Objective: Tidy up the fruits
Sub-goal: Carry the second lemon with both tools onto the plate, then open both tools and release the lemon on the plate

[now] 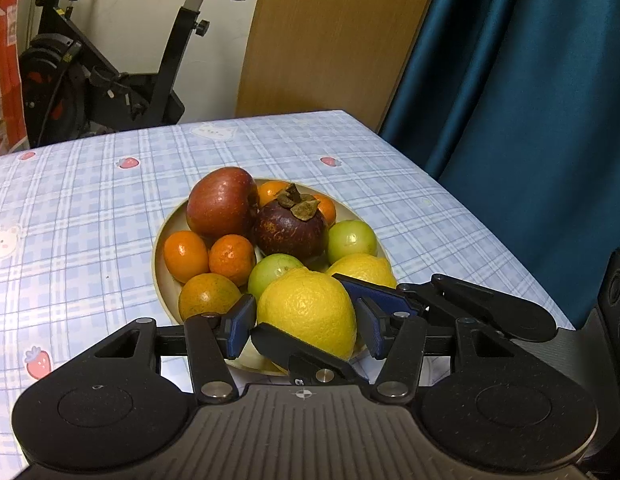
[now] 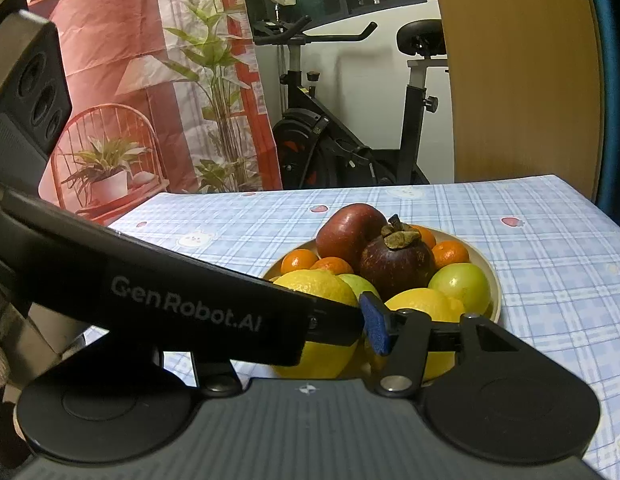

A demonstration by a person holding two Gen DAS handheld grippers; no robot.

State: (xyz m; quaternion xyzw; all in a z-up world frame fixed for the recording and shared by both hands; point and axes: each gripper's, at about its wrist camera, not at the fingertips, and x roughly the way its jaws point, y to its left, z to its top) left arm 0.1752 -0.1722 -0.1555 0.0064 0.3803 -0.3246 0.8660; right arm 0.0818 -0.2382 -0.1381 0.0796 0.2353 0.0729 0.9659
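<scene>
A beige plate (image 1: 160,240) on the checked tablecloth holds a red apple (image 1: 220,202), a dark mangosteen (image 1: 290,226), several small oranges (image 1: 186,256), two green fruits (image 1: 351,240) and two lemons. My left gripper (image 1: 306,322) has its blue pads on both sides of the near lemon (image 1: 306,312), touching it. The right gripper's fingers (image 1: 373,296) cross into this view around the same lemon. In the right wrist view the left gripper body (image 2: 170,300) hides my left finger; the right blue pad (image 2: 375,326) sits between the two lemons (image 2: 321,292).
The table (image 1: 70,208) ends at the right beside a blue curtain (image 1: 529,100). A wooden panel (image 1: 329,40) and an exercise bike (image 1: 110,80) stand behind the table. A printed plant backdrop (image 2: 130,100) hangs at the left.
</scene>
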